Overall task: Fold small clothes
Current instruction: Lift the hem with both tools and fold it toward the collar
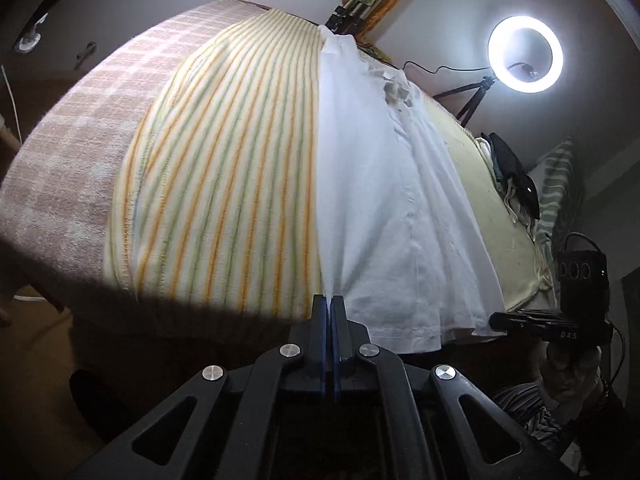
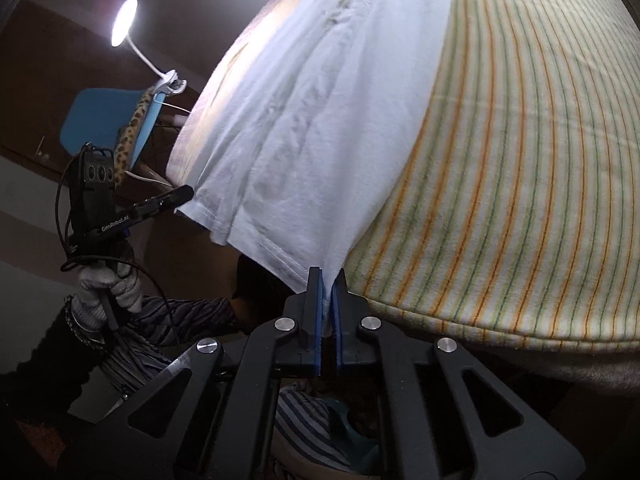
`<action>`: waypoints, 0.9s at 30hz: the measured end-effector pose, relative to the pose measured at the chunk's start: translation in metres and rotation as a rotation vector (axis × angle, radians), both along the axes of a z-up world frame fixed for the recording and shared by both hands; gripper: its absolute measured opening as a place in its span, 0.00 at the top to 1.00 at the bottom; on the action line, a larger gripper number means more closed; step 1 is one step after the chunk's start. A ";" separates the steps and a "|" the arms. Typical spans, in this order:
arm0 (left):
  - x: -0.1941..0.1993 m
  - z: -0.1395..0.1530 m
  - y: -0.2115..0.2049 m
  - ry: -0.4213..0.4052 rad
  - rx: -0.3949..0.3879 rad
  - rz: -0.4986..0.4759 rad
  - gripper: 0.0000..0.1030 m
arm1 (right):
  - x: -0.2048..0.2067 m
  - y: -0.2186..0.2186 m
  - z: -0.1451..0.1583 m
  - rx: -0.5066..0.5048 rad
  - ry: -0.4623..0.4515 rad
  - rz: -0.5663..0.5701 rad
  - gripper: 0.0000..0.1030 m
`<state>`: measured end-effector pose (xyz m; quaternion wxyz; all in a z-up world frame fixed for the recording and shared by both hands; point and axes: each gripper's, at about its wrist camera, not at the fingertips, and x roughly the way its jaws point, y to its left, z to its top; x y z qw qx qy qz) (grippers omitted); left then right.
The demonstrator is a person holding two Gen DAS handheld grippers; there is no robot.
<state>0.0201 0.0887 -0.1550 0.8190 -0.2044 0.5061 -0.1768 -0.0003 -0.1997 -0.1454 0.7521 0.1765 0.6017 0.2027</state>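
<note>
Both claws, left claw (image 1: 329,300) and right claw (image 2: 328,276), are pinching the white garment's (image 1: 384,184) near hem. I'm seeing its long axis running away across the striped towel (image 1: 224,160).

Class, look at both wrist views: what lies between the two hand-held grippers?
The white garment's hem edge, each corner pinched by one hand-held gripper: left, right.

**Obscured and cropped areas**

The white garment's (image 2: 320,120) far end runs past the frame edge. Its near hem corner is hidden between the right gripper's (image 2: 327,276) pads. Beneath the striped cloth (image 1: 224,184), the surface is concealed.
</note>
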 end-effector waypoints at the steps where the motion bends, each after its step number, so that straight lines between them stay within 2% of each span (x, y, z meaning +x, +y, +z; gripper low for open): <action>1: -0.002 0.006 0.000 -0.024 0.000 -0.004 1.00 | -0.001 -0.003 0.003 0.022 -0.004 -0.011 0.95; 4: -0.001 0.014 0.000 -0.052 0.016 -0.006 1.00 | -0.004 -0.012 0.017 0.039 -0.058 -0.012 0.95; 7: 0.003 0.004 0.000 -0.002 -0.003 0.006 1.00 | -0.003 -0.008 0.000 -0.016 -0.005 -0.001 0.95; 10: 0.001 0.009 -0.005 -0.018 0.007 -0.011 1.00 | -0.002 -0.008 0.003 -0.002 -0.009 -0.006 0.95; 21: 0.024 0.032 -0.002 -0.009 -0.109 0.021 1.00 | 0.015 -0.021 0.009 0.163 0.015 -0.102 0.95; 27: 0.055 0.051 -0.007 -0.035 -0.114 0.026 1.00 | 0.038 -0.030 0.024 0.210 -0.008 -0.145 0.95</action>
